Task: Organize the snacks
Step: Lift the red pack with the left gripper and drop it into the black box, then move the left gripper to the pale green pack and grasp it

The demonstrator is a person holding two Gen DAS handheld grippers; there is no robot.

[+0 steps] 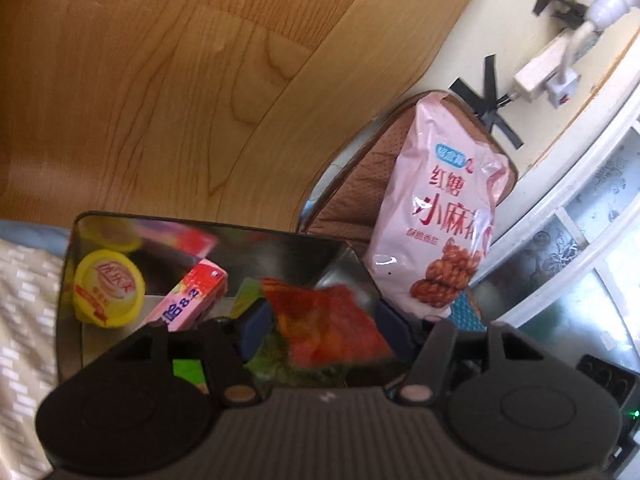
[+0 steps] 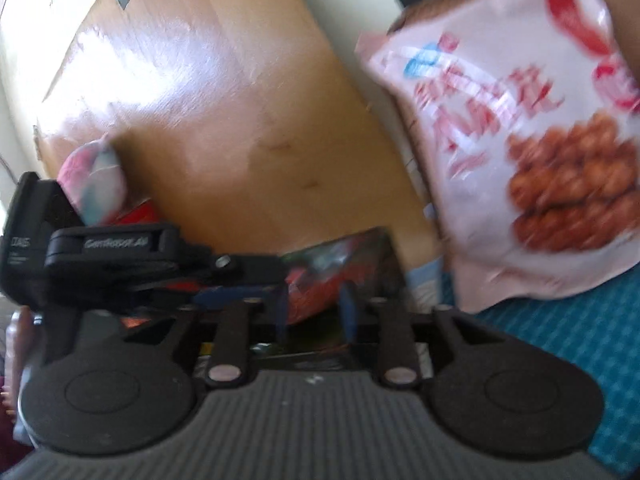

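Your left gripper hangs over a shiny metal tray, its blue-padded jaws standing partly apart with a red snack packet between them. That packet is blurred, and you cannot tell whether the pads press on it or merely flank it. Further into the tray, ahead and to the left of this gripper, a yellow-lidded cup sits near the far-left corner, with a pink carton lying tilted just beside it. Beyond the tray's right end, a large pink snack bag showing brown twisted pastries stands upright against a brown perforated cushion, ahead and to the right of your left gripper. Behind everything lies a pale wooden surface.

Your right gripper also has its jaws partly open, and the same red packet shows in the gap between them, too smeared to say whether it is pinched. In this view the pink snack bag lies up and to the right of the gripper, resting on a teal checked cloth. Your left gripper's black body shows at the left, close alongside.
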